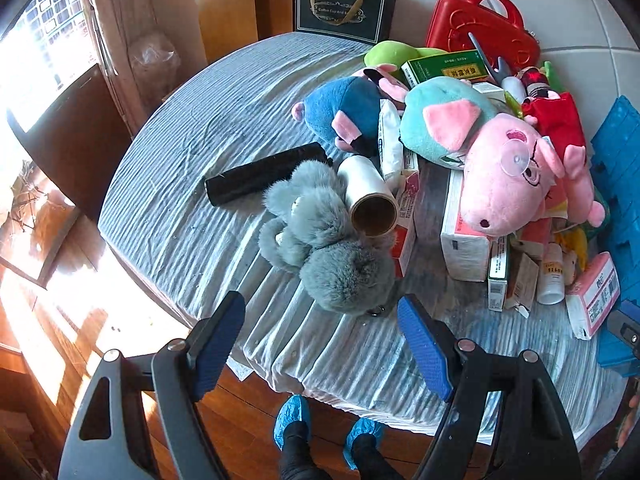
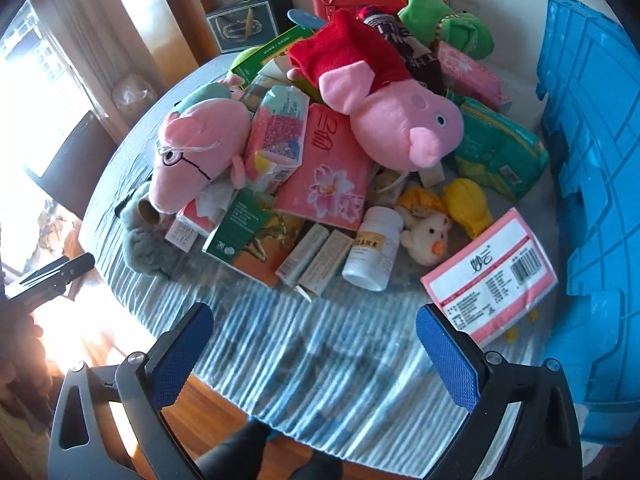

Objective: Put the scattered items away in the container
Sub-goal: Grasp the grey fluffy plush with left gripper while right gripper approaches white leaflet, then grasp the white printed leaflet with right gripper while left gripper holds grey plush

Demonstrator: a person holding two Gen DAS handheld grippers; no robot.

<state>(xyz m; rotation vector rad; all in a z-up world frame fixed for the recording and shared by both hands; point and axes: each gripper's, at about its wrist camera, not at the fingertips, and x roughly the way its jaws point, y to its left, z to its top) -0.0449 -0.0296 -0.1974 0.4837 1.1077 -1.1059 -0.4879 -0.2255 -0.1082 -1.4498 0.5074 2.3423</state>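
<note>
A heap of toys, boxes and tissue packs covers the round table (image 1: pixel 168 184). In the left wrist view my left gripper (image 1: pixel 322 320) stands open above the table's near edge, just short of a grey furry toy (image 1: pixel 316 240) beside a paper roll (image 1: pixel 370 200) and a black tube (image 1: pixel 264 174). In the right wrist view my right gripper (image 2: pixel 314 332) is open over bare cloth, nothing between its fingers. Ahead of it lie a white bottle (image 2: pixel 374 248), a pink tissue pack (image 2: pixel 490 274) and two pink pig plushes (image 2: pixel 404 120) (image 2: pixel 200 152). The blue crate (image 2: pixel 592 184) stands at the right.
A red plastic case (image 1: pixel 480 32) and a dark gift bag (image 1: pixel 342 12) sit at the back of the table. The person's feet in blue shoe covers (image 1: pixel 292 420) stand on the wooden floor below the table edge. A window with curtains is on the left.
</note>
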